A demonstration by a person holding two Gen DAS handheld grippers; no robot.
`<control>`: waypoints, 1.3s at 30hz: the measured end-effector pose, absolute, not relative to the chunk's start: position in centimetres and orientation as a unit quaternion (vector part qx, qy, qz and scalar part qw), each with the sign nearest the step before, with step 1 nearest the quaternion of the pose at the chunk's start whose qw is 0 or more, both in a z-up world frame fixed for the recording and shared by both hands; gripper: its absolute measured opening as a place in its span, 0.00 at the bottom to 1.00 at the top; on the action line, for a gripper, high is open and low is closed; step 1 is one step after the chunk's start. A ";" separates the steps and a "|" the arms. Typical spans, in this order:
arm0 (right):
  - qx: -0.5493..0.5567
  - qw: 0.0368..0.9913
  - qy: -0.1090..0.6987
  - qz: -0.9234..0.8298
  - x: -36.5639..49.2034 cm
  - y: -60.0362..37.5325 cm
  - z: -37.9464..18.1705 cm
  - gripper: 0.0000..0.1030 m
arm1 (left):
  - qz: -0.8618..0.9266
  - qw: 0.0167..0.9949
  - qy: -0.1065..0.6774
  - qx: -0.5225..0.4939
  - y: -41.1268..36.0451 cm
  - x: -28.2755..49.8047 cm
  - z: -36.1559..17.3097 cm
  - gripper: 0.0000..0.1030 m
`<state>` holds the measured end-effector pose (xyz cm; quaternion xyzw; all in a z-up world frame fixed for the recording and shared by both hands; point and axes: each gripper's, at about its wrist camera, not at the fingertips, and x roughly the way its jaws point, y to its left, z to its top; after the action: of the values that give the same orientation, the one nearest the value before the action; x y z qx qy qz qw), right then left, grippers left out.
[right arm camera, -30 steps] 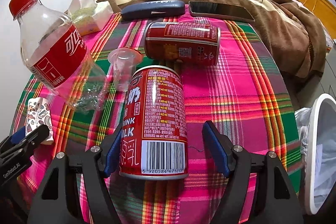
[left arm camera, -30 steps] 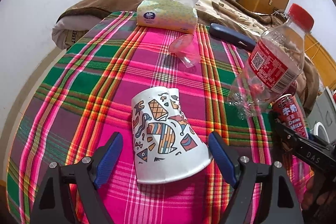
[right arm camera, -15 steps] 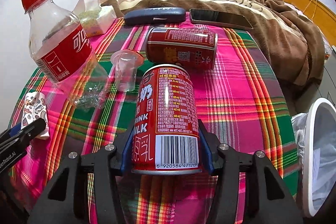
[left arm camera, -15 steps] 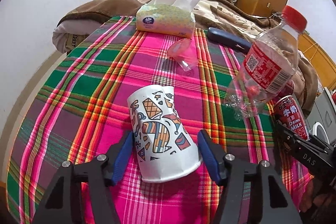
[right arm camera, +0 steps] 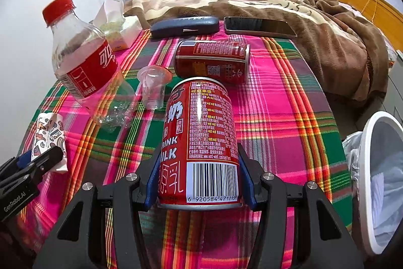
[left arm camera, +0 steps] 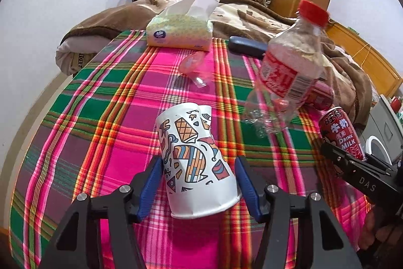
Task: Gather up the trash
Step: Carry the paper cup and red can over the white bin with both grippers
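A patterned paper cup point(left arm camera: 196, 158) lies on its side on the plaid tablecloth point(left arm camera: 100, 117). My left gripper point(left arm camera: 199, 180) has its blue pads against the cup's two sides, and its jaws are closing on it. A red milk can point(right arm camera: 201, 132) sits between the pads of my right gripper point(right arm camera: 200, 173), which is shut on it. A second red can point(right arm camera: 211, 62) lies on its side behind it. An empty bottle point(right arm camera: 88, 67) with a red cap and a small clear plastic cup point(right arm camera: 153, 87) stand between the two grippers.
A tissue pack point(left arm camera: 178, 29), a dark glasses case point(right arm camera: 183, 25) and a phone point(right arm camera: 259, 25) lie along the table's far edge, by a brown blanket. A white bin with a liner point(right arm camera: 370, 155) stands off the table's right edge.
Both grippers have closed from wide open: the left onto the paper cup, the right onto the milk can. The left gripper has shifted a little with the cup.
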<state>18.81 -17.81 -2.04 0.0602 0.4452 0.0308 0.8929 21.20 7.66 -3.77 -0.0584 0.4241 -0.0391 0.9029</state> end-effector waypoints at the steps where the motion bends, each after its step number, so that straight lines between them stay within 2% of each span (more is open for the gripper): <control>1: 0.062 0.894 0.443 0.030 18.7 -17.9 -1.9 0.52 | -0.042 0.903 0.423 -0.057 7.5 21.0 -3.6 0.57; 23: 0.098 0.909 0.404 0.003 15.1 -23.2 0.5 0.52 | -0.118 0.914 0.386 -0.031 0.8 17.6 0.3 0.57; 39: 0.127 0.914 0.381 -0.057 12.4 -30.7 1.4 0.52 | -0.203 0.908 0.366 0.007 -9.2 16.7 2.3 0.57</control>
<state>12.36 -30.65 1.40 0.1271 0.3809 -0.0571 0.9140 16.70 -9.18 2.34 0.0074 0.3665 -0.2034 0.9079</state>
